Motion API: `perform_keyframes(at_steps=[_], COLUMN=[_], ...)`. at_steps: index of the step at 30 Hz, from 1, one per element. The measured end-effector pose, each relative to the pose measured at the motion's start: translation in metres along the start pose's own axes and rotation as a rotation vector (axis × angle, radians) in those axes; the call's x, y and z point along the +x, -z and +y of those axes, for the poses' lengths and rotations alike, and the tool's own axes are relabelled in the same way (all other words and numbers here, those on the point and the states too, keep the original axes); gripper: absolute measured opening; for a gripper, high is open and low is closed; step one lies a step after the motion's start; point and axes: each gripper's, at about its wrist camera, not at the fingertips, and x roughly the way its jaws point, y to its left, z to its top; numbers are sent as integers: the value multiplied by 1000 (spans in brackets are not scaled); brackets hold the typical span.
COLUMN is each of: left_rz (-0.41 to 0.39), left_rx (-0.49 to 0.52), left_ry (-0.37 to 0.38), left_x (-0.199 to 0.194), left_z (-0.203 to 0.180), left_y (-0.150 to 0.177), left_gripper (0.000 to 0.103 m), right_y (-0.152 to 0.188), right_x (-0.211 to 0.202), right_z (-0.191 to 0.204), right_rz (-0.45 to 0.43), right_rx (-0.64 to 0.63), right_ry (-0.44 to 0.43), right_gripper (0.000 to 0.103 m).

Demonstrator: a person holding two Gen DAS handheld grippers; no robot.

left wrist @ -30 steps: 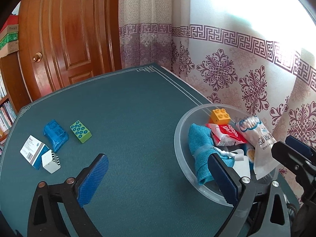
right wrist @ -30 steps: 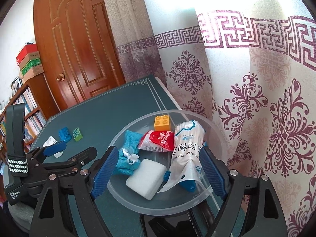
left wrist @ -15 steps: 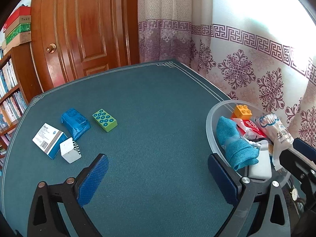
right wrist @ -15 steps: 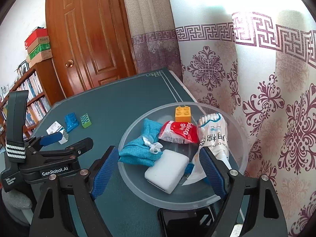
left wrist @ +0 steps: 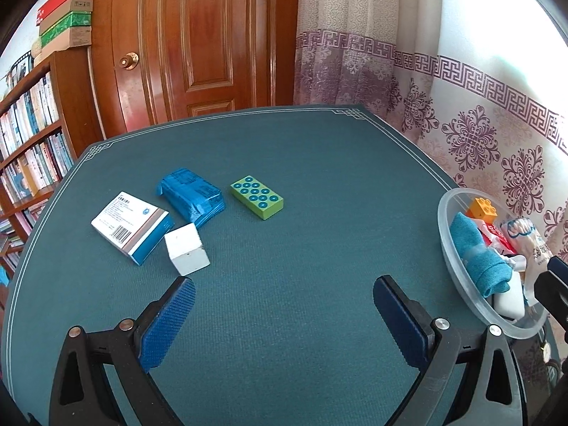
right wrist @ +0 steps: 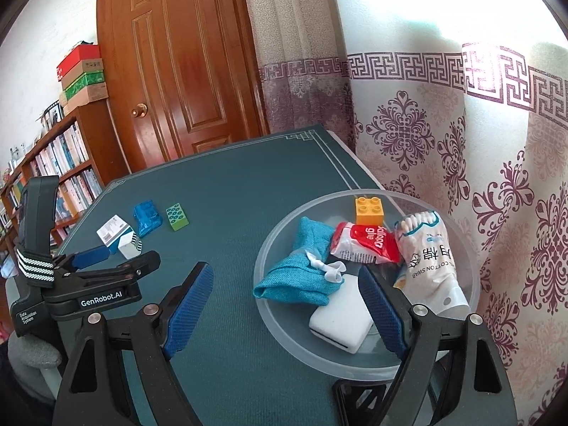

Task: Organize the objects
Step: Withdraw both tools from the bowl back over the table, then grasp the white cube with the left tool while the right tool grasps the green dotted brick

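Bowl (right wrist: 269, 248) clear, round, holding perhaps six small items

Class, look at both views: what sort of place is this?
Probably a room in a home, perhaps a study: a wooden door, a full bookshelf, patterned curtains and a green-topped table.
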Motion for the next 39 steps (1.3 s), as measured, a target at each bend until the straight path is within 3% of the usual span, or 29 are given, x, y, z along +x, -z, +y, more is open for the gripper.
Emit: perform_keyframes(at_steps=[10,21,30,33,37,39], left_rz=[48,50,65,74,82,90], left_rx=[-125,-153,-105,-97,-96,-94], left_ry=[-43,-85,-109,-109,-98,-88], left_x=[14,31,53,60,67,70], left_z=[58,88,79,76,75,75], left_y=[6,-5,-13,-16,-16,-15], left_gripper=[102,102,91,82,82,72], right_y=[6,18,27,30,32,34], right_x=[15,42,61,65,71,73], right_z=[37,69,77,77,77,77], right_rz=[36,103,149,163,180,186], right_rx=[-46,-95,-95,-90,-88,-91], right_ry=[-58,-112,-133,-134,-135,-134], right_gripper=[85,85,85,85,85,85])
